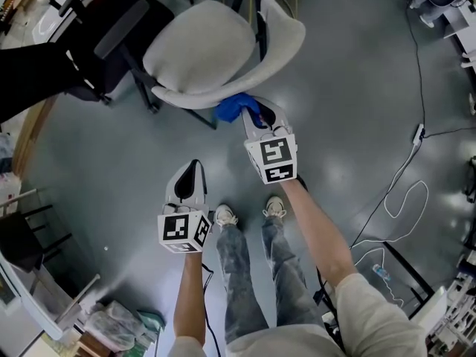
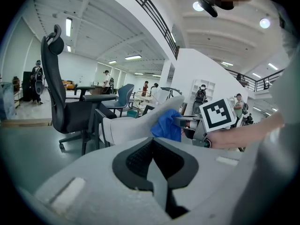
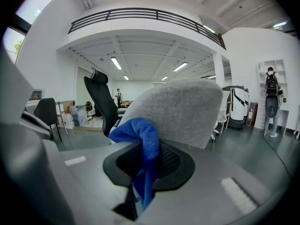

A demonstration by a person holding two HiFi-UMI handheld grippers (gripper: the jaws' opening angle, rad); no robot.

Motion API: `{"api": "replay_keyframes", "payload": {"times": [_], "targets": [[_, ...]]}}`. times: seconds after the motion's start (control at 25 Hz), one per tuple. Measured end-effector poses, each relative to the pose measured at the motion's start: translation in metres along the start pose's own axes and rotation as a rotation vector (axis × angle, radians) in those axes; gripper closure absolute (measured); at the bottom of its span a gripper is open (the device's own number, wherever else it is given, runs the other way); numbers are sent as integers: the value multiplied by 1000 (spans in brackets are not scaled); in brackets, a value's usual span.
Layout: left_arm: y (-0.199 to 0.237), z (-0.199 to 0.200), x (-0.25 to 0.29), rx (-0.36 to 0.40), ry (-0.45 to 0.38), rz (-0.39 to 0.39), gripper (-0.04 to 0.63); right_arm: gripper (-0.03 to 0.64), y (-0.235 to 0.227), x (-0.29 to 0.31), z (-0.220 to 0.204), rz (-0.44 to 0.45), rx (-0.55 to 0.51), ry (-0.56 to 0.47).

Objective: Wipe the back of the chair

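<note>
Head view: one grey fabric shell chair (image 1: pixel 216 50) is standing just ahead of the jaws of the right gripper (image 1: pixel 254 114), its curved rear edge facing them. One blue microfibre cloth (image 1: pixel 236 108) is bunching at those jaws and touching that edge. The left gripper (image 1: pixel 190 171) is hanging well short of the chair, over bare grey glossy floor (image 1: pixel 111 169), which is lying open ahead of its jaws and to their left. One black mesh office chair (image 1: pixel 111 36) is crowding the far left. White cables (image 1: pixel 401 192) are looping on the floor well to the right of the right jaws.

Left gripper view: the left gripper's (image 2: pixel 154 142) jaws are pressing together with nothing between them. Ahead and slightly right, the blue cloth (image 2: pixel 168 124) is lying against the grey chair (image 2: pixel 136 125), with the right gripper (image 2: pixel 187 123) just beyond. The black chair (image 2: pixel 65 111) is standing ahead to the left, apart from the grey one.

Right gripper view: the right gripper's (image 3: pixel 145 172) jaws are pinching the blue cloth (image 3: pixel 140 139), which is bulging up out of them. The grey chair's back (image 3: pixel 180 109) is rising directly ahead, the cloth meeting its lower left edge. Open floor is spreading to the right of the jaws.
</note>
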State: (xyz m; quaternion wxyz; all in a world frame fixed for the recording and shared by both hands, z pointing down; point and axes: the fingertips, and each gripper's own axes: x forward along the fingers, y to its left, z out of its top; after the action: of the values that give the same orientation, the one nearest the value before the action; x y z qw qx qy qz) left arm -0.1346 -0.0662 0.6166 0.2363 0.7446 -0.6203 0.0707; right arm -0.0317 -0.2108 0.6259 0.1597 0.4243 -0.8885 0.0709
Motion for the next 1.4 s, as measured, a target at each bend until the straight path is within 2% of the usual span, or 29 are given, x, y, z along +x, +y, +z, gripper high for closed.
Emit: {"api": "replay_keyframes", "payload": {"times": [0.32, 0.56, 0.96, 1.4], "targets": [[-16, 2, 10, 10, 4, -18, 591, 571, -59, -16, 2, -99, 34, -7], [-21, 0, 12, 10, 8, -19, 591, 571, -66, -27, -5, -108, 32, 4], [1, 4, -2, -1, -10, 11, 591, 571, -3, -37, -42, -41, 103, 65], [70, 2, -34, -31, -20, 101, 591, 571, 93, 9, -40, 73, 153, 81]]}}
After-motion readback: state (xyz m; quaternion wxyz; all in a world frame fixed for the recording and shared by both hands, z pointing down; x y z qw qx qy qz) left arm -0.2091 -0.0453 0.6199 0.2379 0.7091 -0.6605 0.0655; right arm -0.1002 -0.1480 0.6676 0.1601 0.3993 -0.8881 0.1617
